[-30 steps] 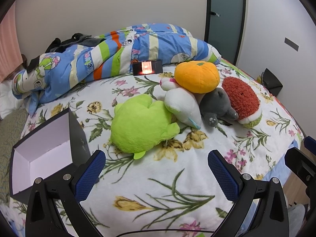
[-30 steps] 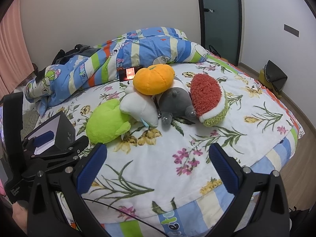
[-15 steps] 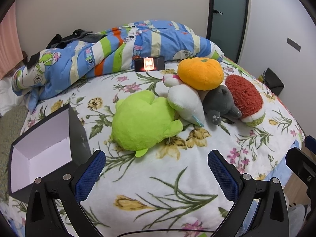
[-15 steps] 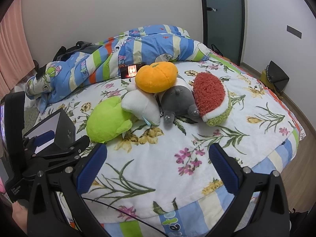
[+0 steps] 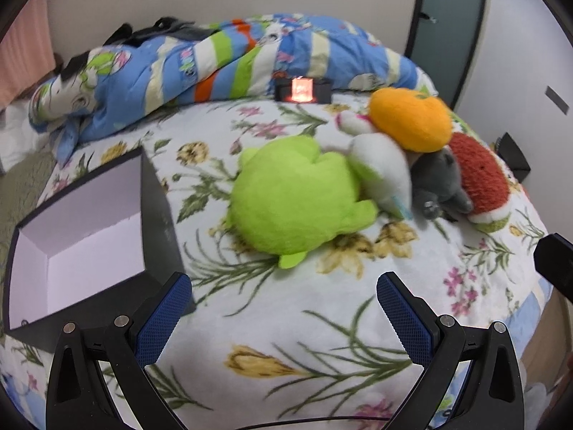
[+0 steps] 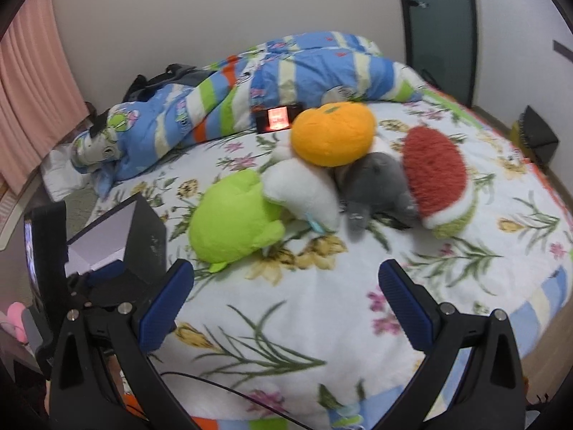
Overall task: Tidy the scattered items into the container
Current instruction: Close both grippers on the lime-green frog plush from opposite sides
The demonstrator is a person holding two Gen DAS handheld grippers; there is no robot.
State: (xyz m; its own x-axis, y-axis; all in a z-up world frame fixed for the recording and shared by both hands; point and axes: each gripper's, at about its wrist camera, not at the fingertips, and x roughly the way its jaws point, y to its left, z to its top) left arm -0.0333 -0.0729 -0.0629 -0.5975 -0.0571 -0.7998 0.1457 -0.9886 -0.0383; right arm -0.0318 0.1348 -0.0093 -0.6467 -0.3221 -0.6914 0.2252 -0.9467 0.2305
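Note:
Several plush toys lie in a heap on the flowered bed: a lime green one [image 5: 293, 200] [image 6: 232, 222], a white one [image 5: 383, 175] [image 6: 301, 190], an orange one [image 5: 410, 120] [image 6: 333, 134], a grey one [image 5: 437, 182] [image 6: 376, 186] and a red one with a white and green rim [image 5: 480, 182] [image 6: 435, 175]. A black box with a white inside [image 5: 82, 229] [image 6: 118, 236] stands open at the left. My left gripper [image 5: 284, 310] is open and empty, short of the green plush. My right gripper [image 6: 286, 301] is open and empty over the bedspread.
A rolled striped blue duvet [image 5: 222, 64] [image 6: 250, 86] lies along the back of the bed. A small black device with a glowing red screen [image 5: 302, 89] [image 6: 275, 116] sits before it. A dark door [image 5: 451, 25] and a black bag [image 6: 537, 138] are at the right.
Both grippers have moved forward toward the plush heap, so the toys and the box look larger. Both stay open and empty.

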